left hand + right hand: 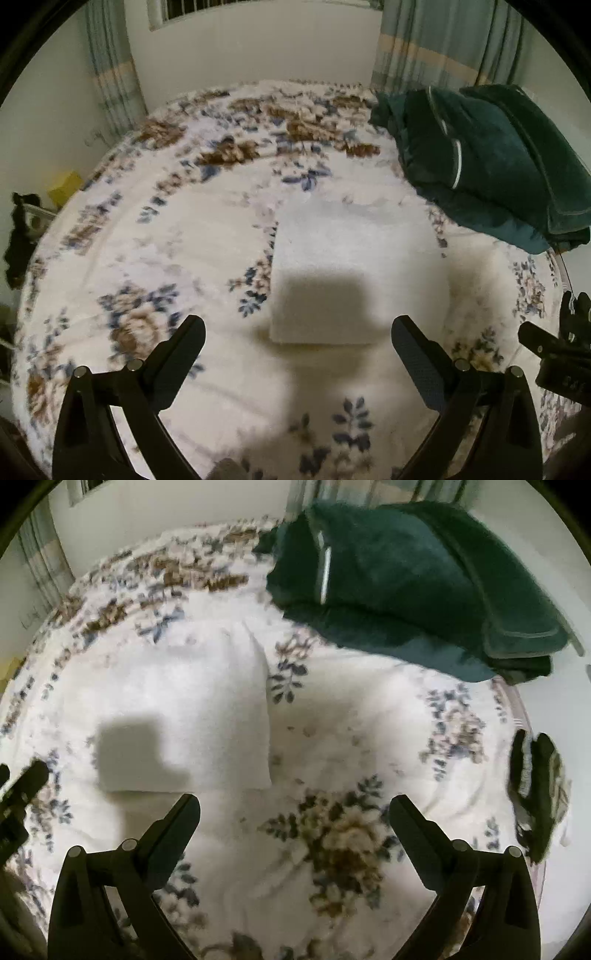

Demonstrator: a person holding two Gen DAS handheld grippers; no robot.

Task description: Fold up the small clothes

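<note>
A white cloth (354, 258) lies folded into a flat rectangle on the floral bedspread (155, 229). It also shows in the right wrist view (177, 709), left of centre. My left gripper (298, 334) is open and empty, hovering just in front of the cloth's near edge. My right gripper (294, 812) is open and empty, above the bedspread (351, 830) to the right of the cloth. The right gripper's body shows at the right edge of the left wrist view (554, 354). Both gripper shadows fall on the cloth.
A dark green folded blanket pile (491, 158) sits at the back right of the bed, also in the right wrist view (406, 579). A dark striped garment (535, 794) lies at the bed's right edge. Curtains (443, 40) and a wall stand behind. A yellow box (64, 186) is beside the bed.
</note>
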